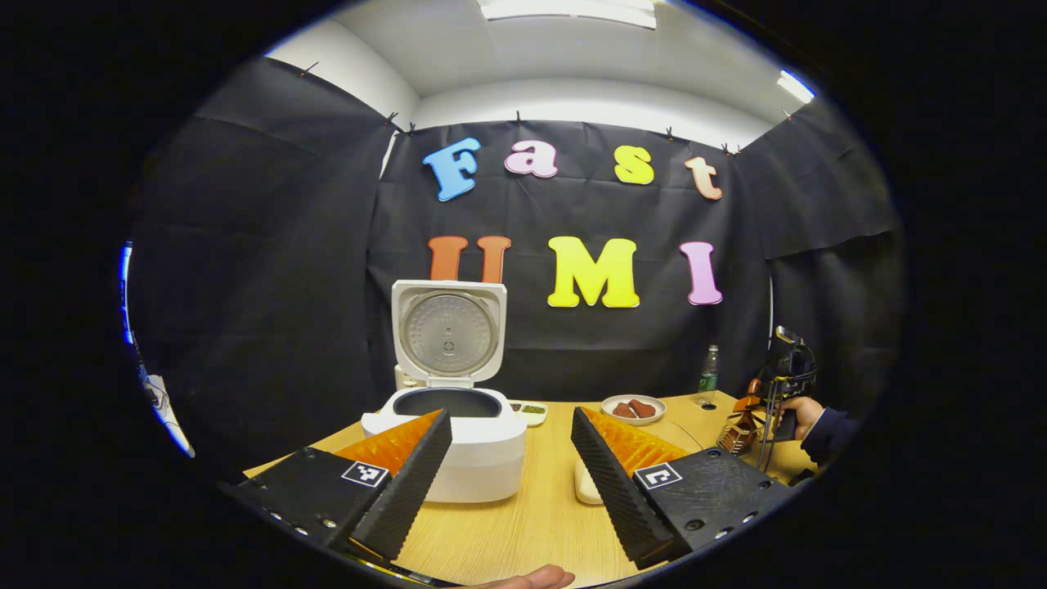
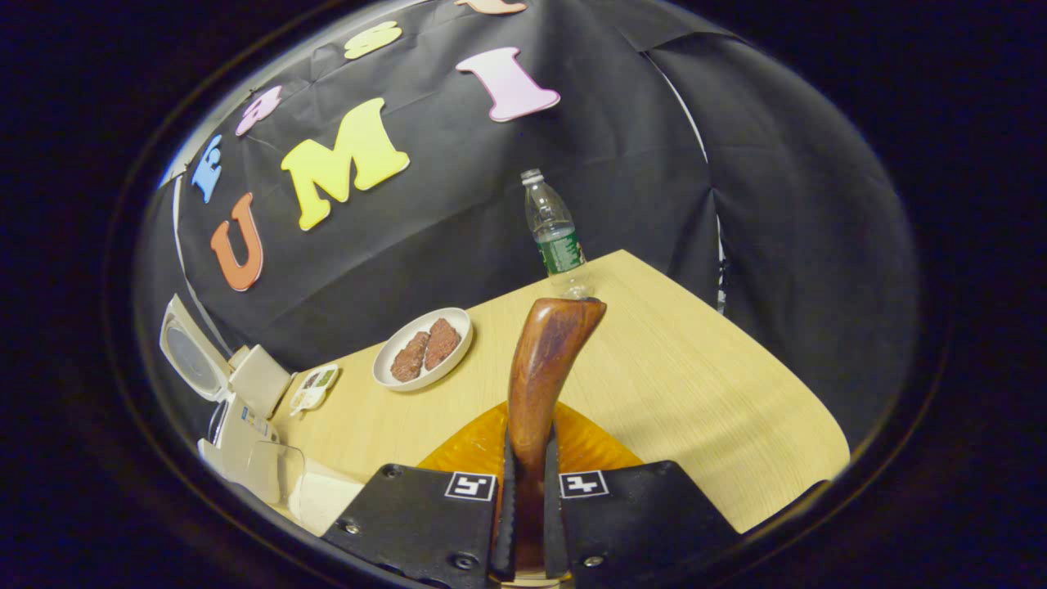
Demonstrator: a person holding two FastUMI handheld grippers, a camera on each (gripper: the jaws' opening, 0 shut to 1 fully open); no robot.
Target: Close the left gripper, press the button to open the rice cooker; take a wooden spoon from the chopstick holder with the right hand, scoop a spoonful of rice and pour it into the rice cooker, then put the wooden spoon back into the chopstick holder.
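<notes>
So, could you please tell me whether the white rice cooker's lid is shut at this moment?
No, the white rice cooker has its lid standing upright, exposing the dark inner pot.

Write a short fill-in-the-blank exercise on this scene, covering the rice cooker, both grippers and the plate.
1. The rice cooker has its lid ____.
2. The right gripper is shut on the wooden ____.
3. The left gripper has its fingers ____.
4. The white plate stands between the rice cooker and the water ____.

Missing words: open; spoon; open; bottle
</notes>
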